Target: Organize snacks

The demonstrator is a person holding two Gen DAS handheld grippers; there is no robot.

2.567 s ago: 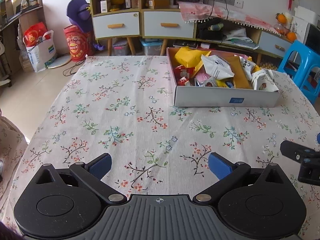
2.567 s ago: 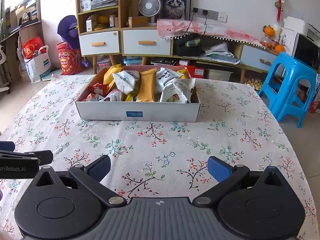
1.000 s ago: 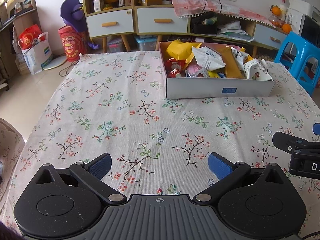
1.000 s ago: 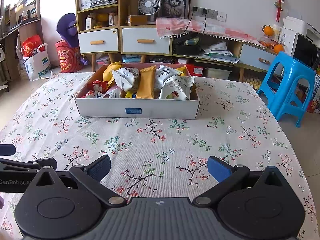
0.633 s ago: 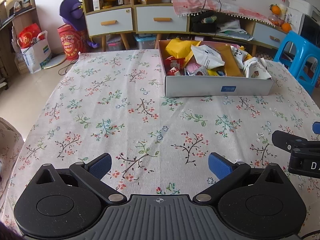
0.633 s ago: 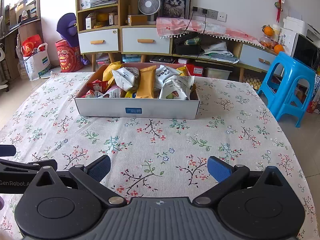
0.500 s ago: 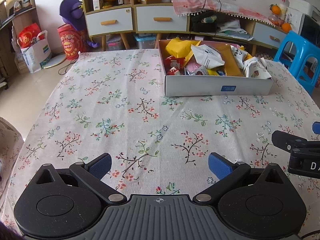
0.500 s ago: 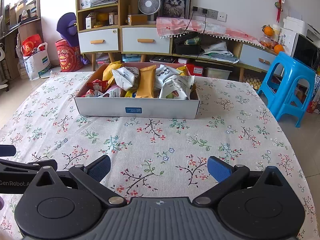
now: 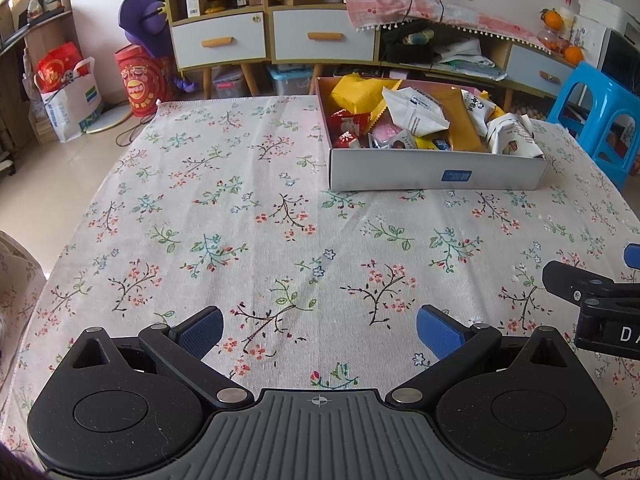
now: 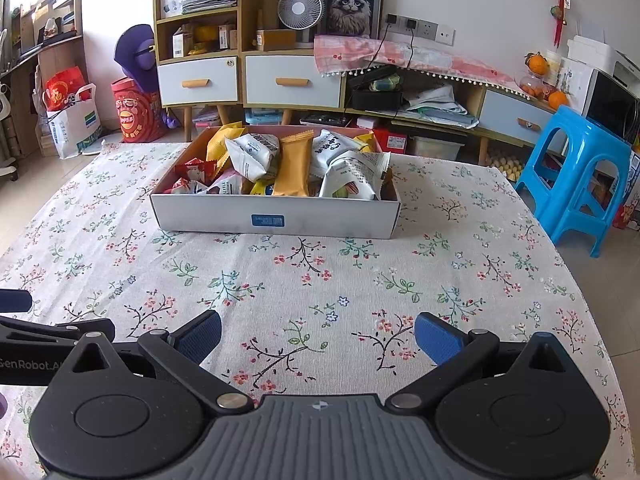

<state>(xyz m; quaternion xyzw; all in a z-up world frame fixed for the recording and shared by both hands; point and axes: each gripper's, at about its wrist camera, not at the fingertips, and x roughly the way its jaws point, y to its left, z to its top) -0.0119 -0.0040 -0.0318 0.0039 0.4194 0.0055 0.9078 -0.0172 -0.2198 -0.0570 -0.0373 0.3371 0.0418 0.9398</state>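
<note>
Both grippers low over the near edge of the table, jaws spread wide, nothing between the pads.

Left gripper (image 9: pixel 319 330): blue pads wide apart, only floral tablecloth (image 9: pixel 224 208) between them. Box (image 9: pixel 436 176) of snacks sits well ahead and off to the right of this gripper's axis, well apart from the fingertips. Right gripper pokes in at the right edge of this view, just beside the left one.

Right gripper (image 10: pixel 318 334): also fully open, empty. Box (image 10: pixel 276 220) is straight ahead, slightly left of centre, on the far half of the table, well apart from the pads. Bare cloth between.

Box contents, right view: orange packet (image 10: pixel 295 168) upright-ish in the middle, leaning back; white packet (image 10: pixel 252 156) just left of it; another white packet (image 10: pixel 354 178) at right, against the right wall; yellow bag (image 10: pixel 220 142) in the far-left corner; red packet (image 10: pixel 194 170) at left, near the left wall. Small wrapped pieces along the front wall, too jumbled to tell apart. All snacks inside the box.

Blue stool (image 10: pixel 580 176) beside the table's far right.
</note>
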